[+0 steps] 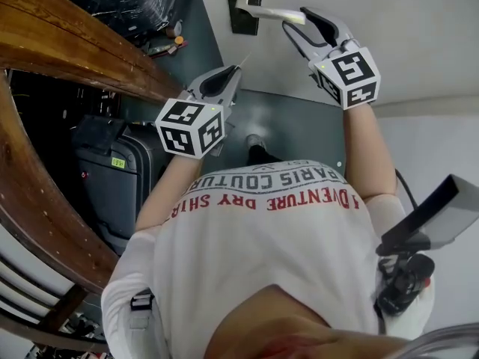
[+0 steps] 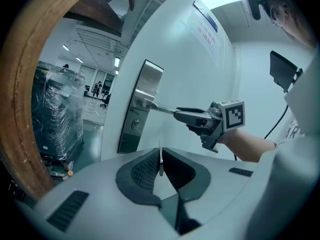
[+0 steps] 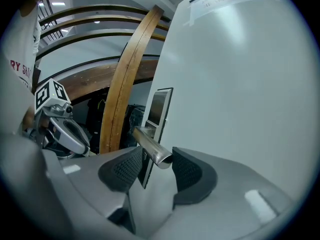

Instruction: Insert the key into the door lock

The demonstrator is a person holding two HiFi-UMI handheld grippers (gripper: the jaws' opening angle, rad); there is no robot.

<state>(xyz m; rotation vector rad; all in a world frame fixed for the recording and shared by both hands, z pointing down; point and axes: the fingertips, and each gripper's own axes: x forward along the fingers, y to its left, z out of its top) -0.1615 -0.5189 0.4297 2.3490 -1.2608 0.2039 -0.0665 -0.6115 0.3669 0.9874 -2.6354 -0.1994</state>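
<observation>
On the white door (image 1: 389, 28) sits a metal lock plate (image 1: 243, 6) with a lever handle (image 1: 266, 11). My right gripper (image 1: 297, 19) stands open around the handle's free end; in the right gripper view the handle (image 3: 150, 146) lies between the pads with a gap at the left one. My left gripper (image 1: 233, 72) hangs lower left of the lock, shut on a thin metal key (image 2: 160, 161) that points toward the door. In the left gripper view the keyhole (image 2: 134, 124) shows on the plate (image 2: 142, 94) below the handle, well apart from the key tip.
A curved wooden rail (image 1: 75, 58) runs along the left, close to my left arm. A black suitcase (image 1: 112, 170) stands on the floor beneath it. A wrapped pallet (image 2: 55, 109) stands beyond the door edge. A black device (image 1: 430, 215) hangs at my right side.
</observation>
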